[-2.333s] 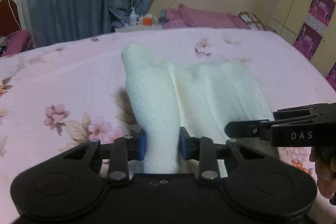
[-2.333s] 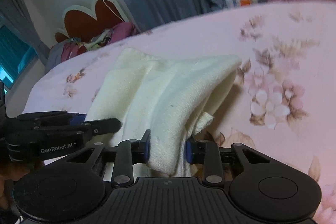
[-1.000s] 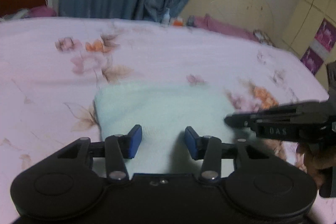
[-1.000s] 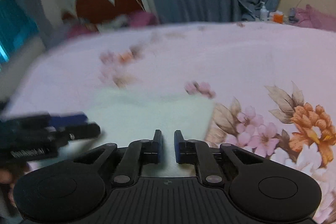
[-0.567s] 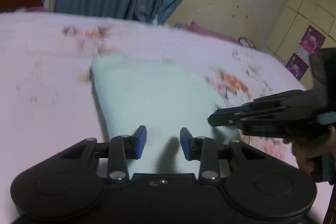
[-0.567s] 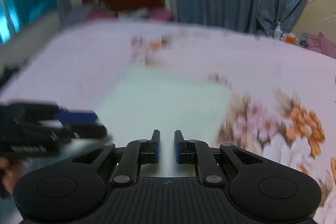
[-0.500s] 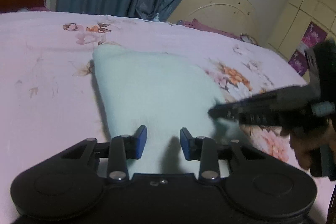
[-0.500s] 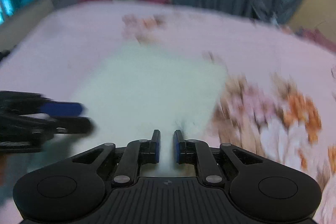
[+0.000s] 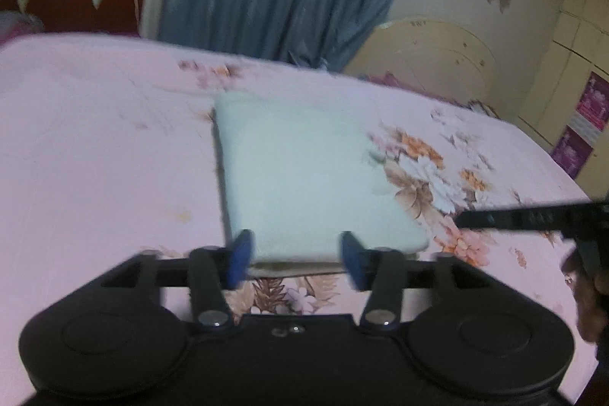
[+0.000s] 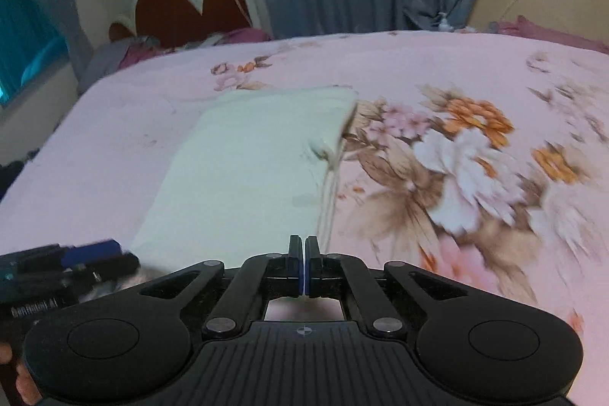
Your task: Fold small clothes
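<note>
The cloth (image 9: 308,177) is lying flat on the bed (image 9: 95,139), folded into a neat pale rectangle, just ahead of both grippers. The left gripper (image 9: 297,255) is hovering at its near edge with fingers spread wide and nothing between them. The right gripper (image 10: 304,265) is sitting at the near right corner with its pads pressed together, and it is looking empty, though blur there is making that less than certain.

The cloth is looking soft, light and limp, a knit that is likely sagging and sliding apart when lifted by one point. The layered edges are the sensible grip: the near corners, pinching all layers at once.

In the right wrist view its long axis is running away from the grippers toward the headboard (image 10: 182,6), with loose layers showing along the right side (image 10: 331,155).
</note>
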`<state>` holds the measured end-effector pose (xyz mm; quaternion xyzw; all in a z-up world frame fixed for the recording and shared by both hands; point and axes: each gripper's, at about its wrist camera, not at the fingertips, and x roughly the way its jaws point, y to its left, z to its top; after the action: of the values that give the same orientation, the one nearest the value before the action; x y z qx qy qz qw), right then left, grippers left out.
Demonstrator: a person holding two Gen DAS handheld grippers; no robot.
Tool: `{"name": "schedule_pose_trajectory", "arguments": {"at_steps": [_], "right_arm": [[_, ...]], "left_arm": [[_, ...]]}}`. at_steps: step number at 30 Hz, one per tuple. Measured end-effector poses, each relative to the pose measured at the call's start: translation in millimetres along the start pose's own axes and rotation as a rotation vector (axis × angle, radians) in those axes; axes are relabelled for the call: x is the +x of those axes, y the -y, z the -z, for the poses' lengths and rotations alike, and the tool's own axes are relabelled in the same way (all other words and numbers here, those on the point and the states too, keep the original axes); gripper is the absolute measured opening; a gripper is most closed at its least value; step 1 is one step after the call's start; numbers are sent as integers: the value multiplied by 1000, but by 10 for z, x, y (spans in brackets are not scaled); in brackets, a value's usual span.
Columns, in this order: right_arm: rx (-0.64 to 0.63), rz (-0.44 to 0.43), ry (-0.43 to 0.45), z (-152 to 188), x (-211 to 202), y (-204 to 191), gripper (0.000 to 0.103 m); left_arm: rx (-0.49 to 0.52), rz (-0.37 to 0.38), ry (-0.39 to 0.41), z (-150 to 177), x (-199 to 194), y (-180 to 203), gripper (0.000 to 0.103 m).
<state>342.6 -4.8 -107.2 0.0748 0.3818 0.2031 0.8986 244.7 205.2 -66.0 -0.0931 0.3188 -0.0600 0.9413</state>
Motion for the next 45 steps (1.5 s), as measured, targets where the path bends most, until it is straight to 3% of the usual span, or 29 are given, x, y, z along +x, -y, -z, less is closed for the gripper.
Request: {"name": "schedule_pose_trajectory", "arguments": {"at_steps": [4, 5, 6, 7, 9, 16, 21, 31, 45], "right_arm": [[-40, 32, 45, 213, -508, -121, 0], [-45, 41, 56, 276, -632, -150, 19], [-51, 62, 78, 343, -769, -185, 45], [-58, 85, 133, 427, -938, -227, 103], [-102, 112, 207, 569, -1199, -293, 103], [-116, 118, 258, 946, -1988, -580, 103], [-102, 135, 262, 1199, -2326, -704, 103], [-107, 161, 300, 1295, -2619, -823, 103], [-120, 164, 300, 1357, -2689, -860, 103]], "left_arm": [[43, -67, 83, 66, -453, 303, 102], [56, -92, 95, 94, -561, 389, 102], [70, -102, 101, 108, -643, 470, 102], [82, -109, 104, 141, -747, 548, 102], [89, -120, 103, 218, -969, 682, 103], [81, -121, 103, 417, -1605, 950, 103], [89, -125, 130, 523, -1892, 1036, 102], [96, -120, 151, 642, -2145, 1146, 102], [111, -116, 167, 662, -2222, 1202, 102]]}}
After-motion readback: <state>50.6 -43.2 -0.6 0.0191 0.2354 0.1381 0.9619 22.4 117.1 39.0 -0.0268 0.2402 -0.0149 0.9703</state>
